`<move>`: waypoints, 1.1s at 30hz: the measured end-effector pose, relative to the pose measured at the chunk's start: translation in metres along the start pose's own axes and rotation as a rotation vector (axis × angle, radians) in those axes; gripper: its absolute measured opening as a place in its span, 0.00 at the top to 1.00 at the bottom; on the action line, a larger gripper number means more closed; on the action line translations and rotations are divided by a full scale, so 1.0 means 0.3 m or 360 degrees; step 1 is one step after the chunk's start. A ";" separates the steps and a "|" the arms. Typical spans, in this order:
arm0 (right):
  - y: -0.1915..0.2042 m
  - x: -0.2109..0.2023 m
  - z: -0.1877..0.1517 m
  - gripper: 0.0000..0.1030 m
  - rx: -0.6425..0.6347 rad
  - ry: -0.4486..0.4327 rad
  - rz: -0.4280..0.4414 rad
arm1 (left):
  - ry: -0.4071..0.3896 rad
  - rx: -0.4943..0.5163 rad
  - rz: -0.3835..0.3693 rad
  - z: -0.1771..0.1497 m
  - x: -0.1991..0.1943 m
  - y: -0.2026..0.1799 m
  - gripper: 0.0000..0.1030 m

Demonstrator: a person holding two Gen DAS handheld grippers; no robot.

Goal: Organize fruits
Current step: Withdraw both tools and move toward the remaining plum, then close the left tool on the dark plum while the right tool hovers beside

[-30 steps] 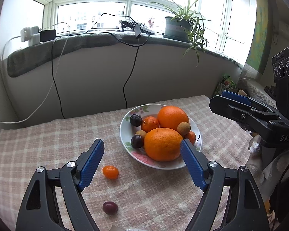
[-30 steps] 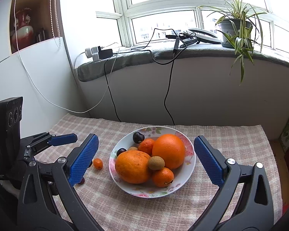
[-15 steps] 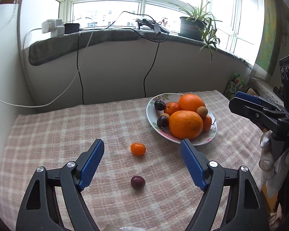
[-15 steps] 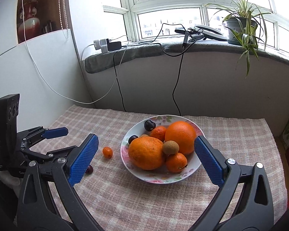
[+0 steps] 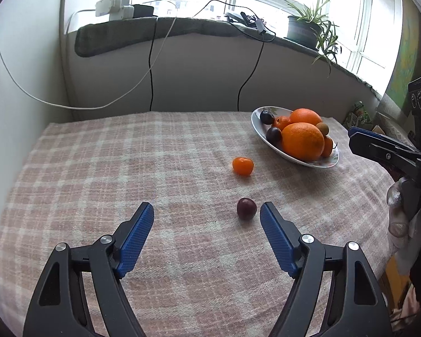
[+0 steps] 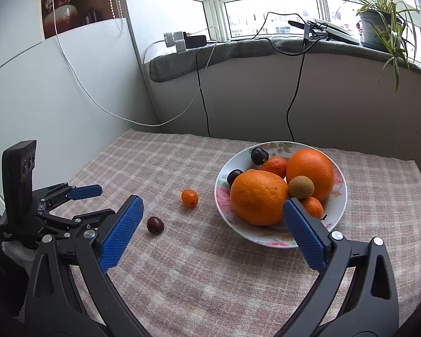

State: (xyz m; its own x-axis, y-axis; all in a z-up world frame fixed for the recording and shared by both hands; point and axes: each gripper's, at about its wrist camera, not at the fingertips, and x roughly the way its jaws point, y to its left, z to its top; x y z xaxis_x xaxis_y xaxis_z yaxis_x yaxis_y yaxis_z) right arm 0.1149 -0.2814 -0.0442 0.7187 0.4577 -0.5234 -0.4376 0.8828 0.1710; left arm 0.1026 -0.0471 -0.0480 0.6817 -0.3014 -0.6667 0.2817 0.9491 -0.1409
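Checked pink-and-cream cloth covers the surface (image 5: 98, 168) where 2 stray fruits lie outside the floral plate (image 6: 224, 202): a dark cherry (image 5: 246, 208) and, a little farther on, a small orange kumquat (image 5: 242, 166), with the plate of 2 large oranges and smaller fruit beyond. The left gripper (image 5: 206, 226) angles down toward the cherry, its blue fingers (image 5: 136, 238) spread wide and just beginning to close with nothing yet between them; the cherry sits just ahead of the right-hand fingertip, off centre. The right gripper (image 6: 210, 233) hangs near the plate's front edge, fingers spread and empty. The step in hand appears to be picking up the cherry. Done well, that likely means shifting the left gripper sideways until the fruit is centred between the pads, lowering close to the cloth, then closing gently, since a small, round, smooth fruit may roll or squirt free.
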 end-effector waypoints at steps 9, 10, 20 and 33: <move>0.076 0.046 -0.054 0.04 -0.0061 0.0059 0.0106 | 0.0024 -0.0080 -0.0047 0.011 0.019 0.046 0.41; 0.090 0.052 -0.059 0.07 -0.0069 0.0071 0.0115 | 0.0024 -0.0080 -0.0056 0.014 0.021 0.045 0.41; 0.171 0.116 -0.101 0.23 -0.0134 0.0169 0.0210 | 0.0038 -0.0059 -0.0111 0.041 0.054 0.027 0.55; 0.197 0.166 -0.105 0.43 -0.0149 0.0237 0.0244 | 0.0045 -0.0043 -0.0132 0.060 0.079 0.026 0.55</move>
State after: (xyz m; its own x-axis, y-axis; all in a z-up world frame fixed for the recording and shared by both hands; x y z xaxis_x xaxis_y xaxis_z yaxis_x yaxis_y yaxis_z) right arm 0.1080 -0.2098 -0.0864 0.5557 0.5587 -0.6157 -0.5885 0.7874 0.1834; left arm 0.1333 -0.0485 -0.0517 0.6371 -0.3766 -0.6725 0.3177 0.9232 -0.2160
